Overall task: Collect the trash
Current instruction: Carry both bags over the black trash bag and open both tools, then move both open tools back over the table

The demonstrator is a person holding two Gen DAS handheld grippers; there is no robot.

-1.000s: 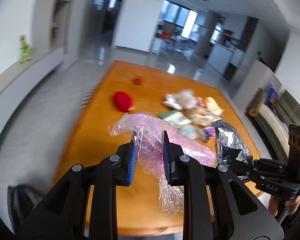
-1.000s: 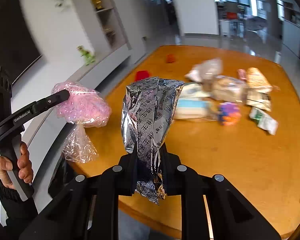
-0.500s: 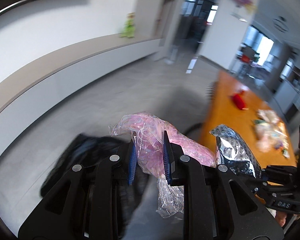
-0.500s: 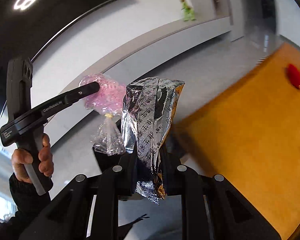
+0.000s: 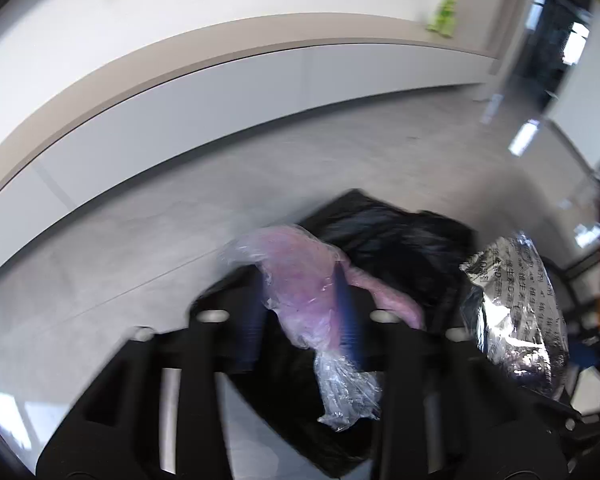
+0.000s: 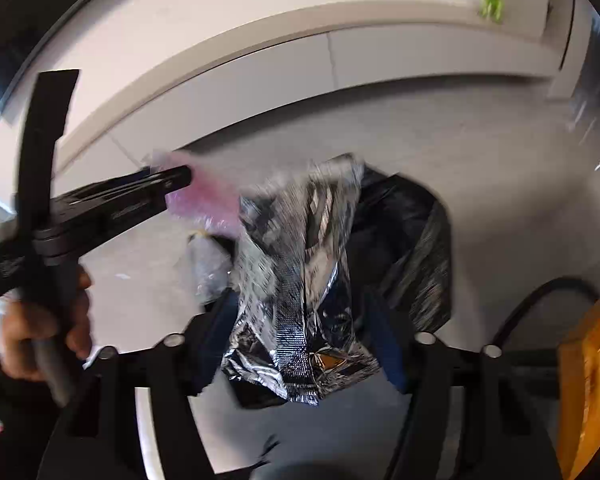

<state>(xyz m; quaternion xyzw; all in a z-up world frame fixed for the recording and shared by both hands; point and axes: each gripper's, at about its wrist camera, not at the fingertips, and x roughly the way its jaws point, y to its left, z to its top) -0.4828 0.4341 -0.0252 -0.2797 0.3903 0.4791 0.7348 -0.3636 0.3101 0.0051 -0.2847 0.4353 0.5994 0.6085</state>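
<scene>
While both jaws have just been opening above the black bin bag (image 5: 400,236), left gripper (image 5: 300,320): spread, pink plastic bag (image 5: 300,276) between, long axis downward; right gripper (image 6: 304,320): parted around upright foil packet (image 6: 300,264) (blurred).

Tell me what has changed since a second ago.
Both hands swung away from the orange table and down over the black trash bag. The left hand-held gripper and the right hand-held gripper have just been opening, releasing the pink plastic bag and the silver foil bag, both still between the jaws.
</scene>
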